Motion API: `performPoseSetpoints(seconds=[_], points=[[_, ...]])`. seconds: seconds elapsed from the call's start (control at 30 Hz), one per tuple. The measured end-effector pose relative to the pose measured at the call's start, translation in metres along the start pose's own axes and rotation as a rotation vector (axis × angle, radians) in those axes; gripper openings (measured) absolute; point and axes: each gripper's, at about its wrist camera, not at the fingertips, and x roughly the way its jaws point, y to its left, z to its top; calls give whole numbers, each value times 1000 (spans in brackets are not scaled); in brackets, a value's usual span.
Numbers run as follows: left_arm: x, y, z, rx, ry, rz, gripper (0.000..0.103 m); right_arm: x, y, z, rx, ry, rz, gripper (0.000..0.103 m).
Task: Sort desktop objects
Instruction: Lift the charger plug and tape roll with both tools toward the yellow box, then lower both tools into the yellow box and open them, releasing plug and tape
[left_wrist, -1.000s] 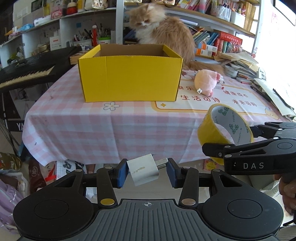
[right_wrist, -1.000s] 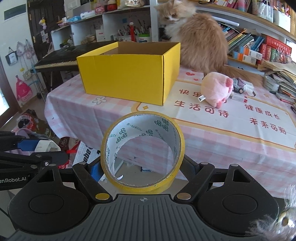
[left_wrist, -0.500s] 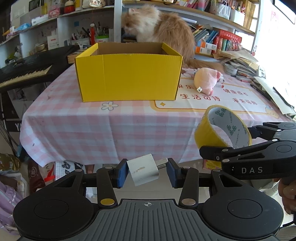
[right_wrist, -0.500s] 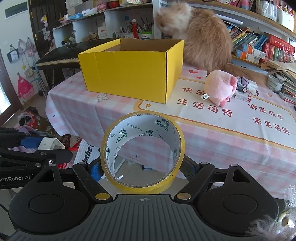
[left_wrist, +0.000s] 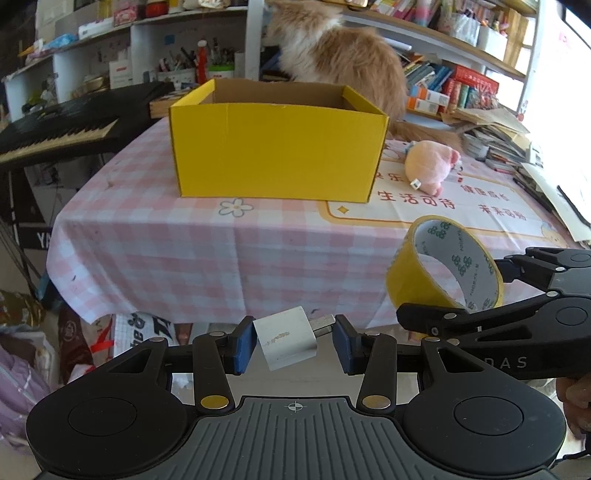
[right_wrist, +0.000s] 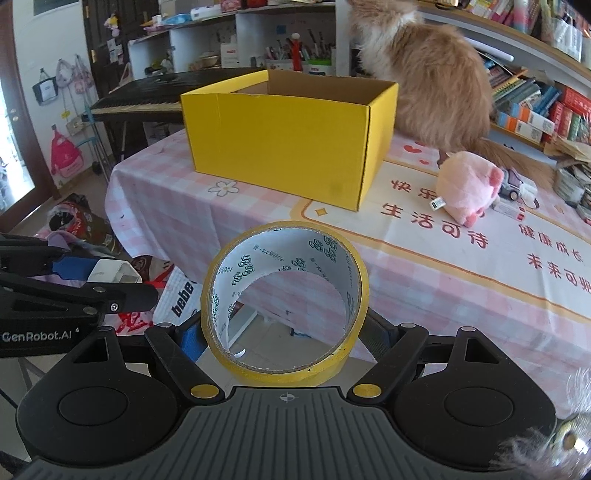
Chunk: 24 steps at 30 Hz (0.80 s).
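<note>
Both hands are loaded and short of the table's near edge, so as I read it the job now is carrying everything over to the yellow box and dropping it in. The box is open-topped and sits on the far left part of the checked tablecloth. My advice would be to go in high enough to clear the near wall, get each item fully over the opening before letting go, and do one hand at a time so they don't bump. Also there's a fluffy orange cat sitting right behind the box, so keep it slow on the far side.

The right gripper is clamped across the outside of the yellow tape roll, which stands with its hole facing the camera. It's a big hoop, so lower it in rather than flinging it.

The left gripper is closed on the small white charger plug, pinched end to end, prongs against the right pad. It's tilted a bit and could pop out if squeezed unevenly.

Count, big to small: one cat, one box, one tape roll, one pink plush pig lying right of the box, one charger plug. There are some small bits just past the pig, but I can't tell what they are.
</note>
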Motion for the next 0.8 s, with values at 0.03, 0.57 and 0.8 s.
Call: performPoseSetpoints(seconds=[0.03,0.57,0.8], points=[[0,1,0,-4,2,0,43,0,0,0,-3,1,1,81],[-6,17,36,-50,-93,37,43,3,-14,27,-15,-2,25,81],[-15,26,87,-27,-216,48,43,-9,-43,80,27,-110,20,81]])
